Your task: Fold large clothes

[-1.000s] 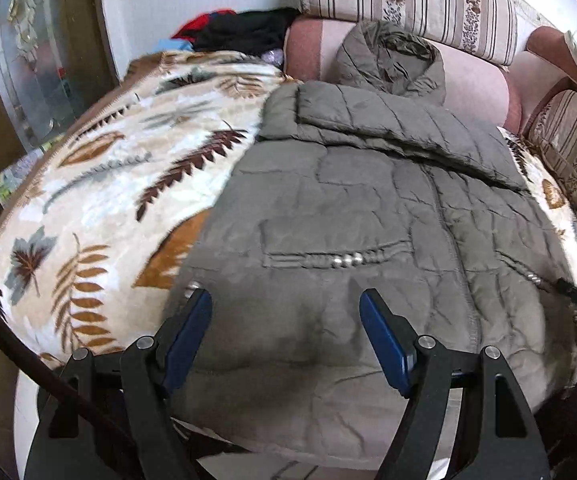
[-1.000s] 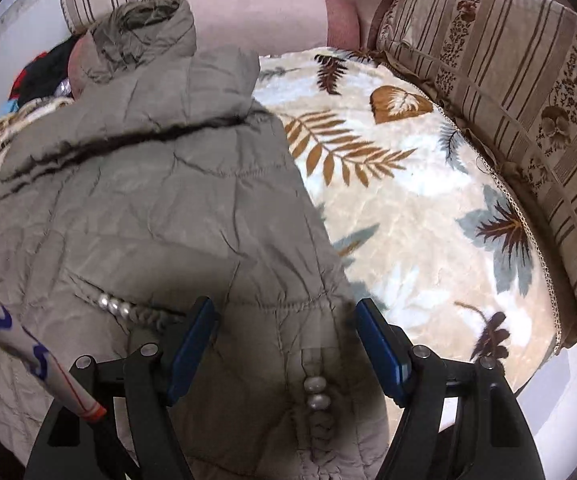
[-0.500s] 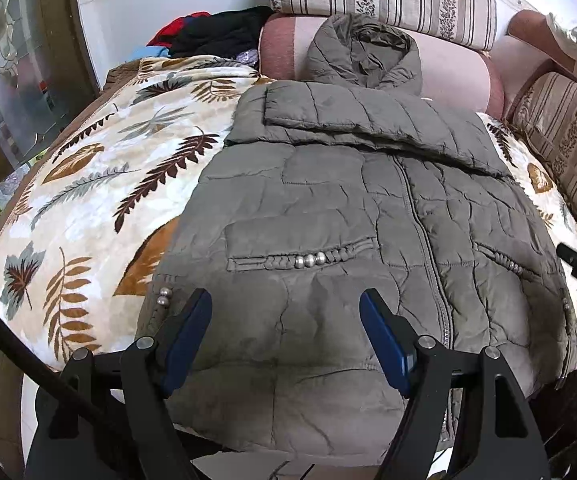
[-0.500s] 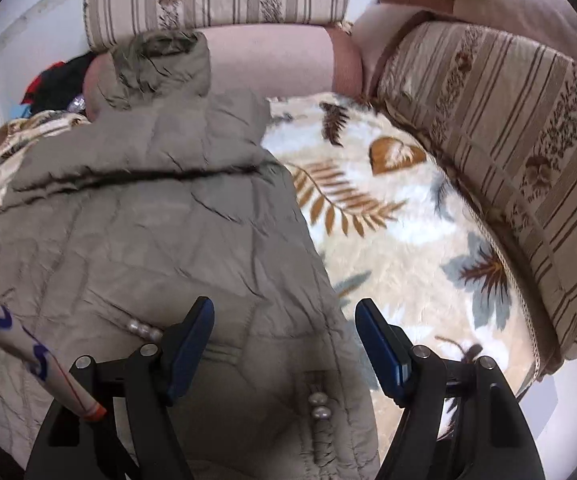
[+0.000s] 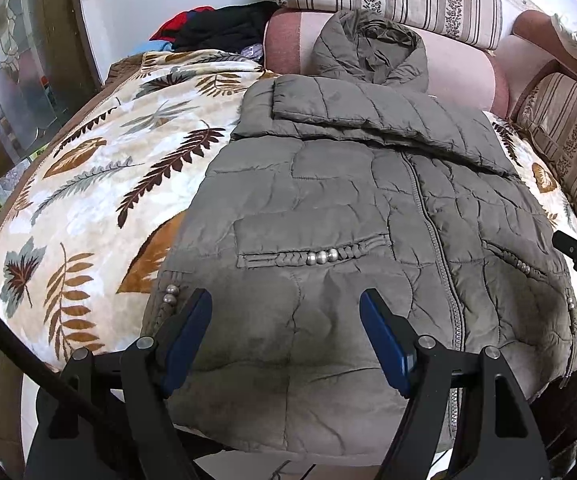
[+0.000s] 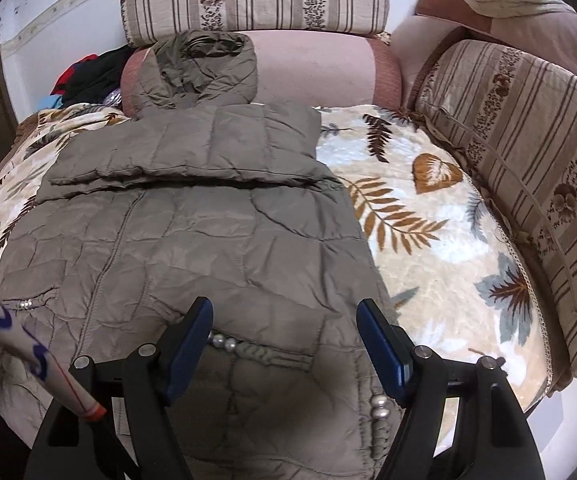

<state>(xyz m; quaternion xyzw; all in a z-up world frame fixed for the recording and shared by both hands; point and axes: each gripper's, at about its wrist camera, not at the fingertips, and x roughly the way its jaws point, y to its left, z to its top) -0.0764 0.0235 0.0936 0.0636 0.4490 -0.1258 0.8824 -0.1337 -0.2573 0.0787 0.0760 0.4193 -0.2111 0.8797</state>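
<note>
Both the left gripper (image 5: 284,332) and right gripper (image 6: 284,338) hover with jaws spread and empty. The jacket (image 5: 368,208) lies flat on the blanket (image 5: 88,200), its hem just beyond the jaws. Slippery padding may slide from a shallow pinch, spoiling the sleeves already folded across.

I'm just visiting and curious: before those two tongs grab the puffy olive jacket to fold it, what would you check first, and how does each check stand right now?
1. Jacket lies flat, front up, on the leaf-print blanket: ok.
2. Sleeves folded across the chest: ok.
3. Left tongs open and empty over the hem: ok.
4. Right tongs open and empty over the hem corner: ok.
5. Zipper closed all the way: cannot tell.
6. Hood flat: not ok, it rests up on the pink bolster.
</note>
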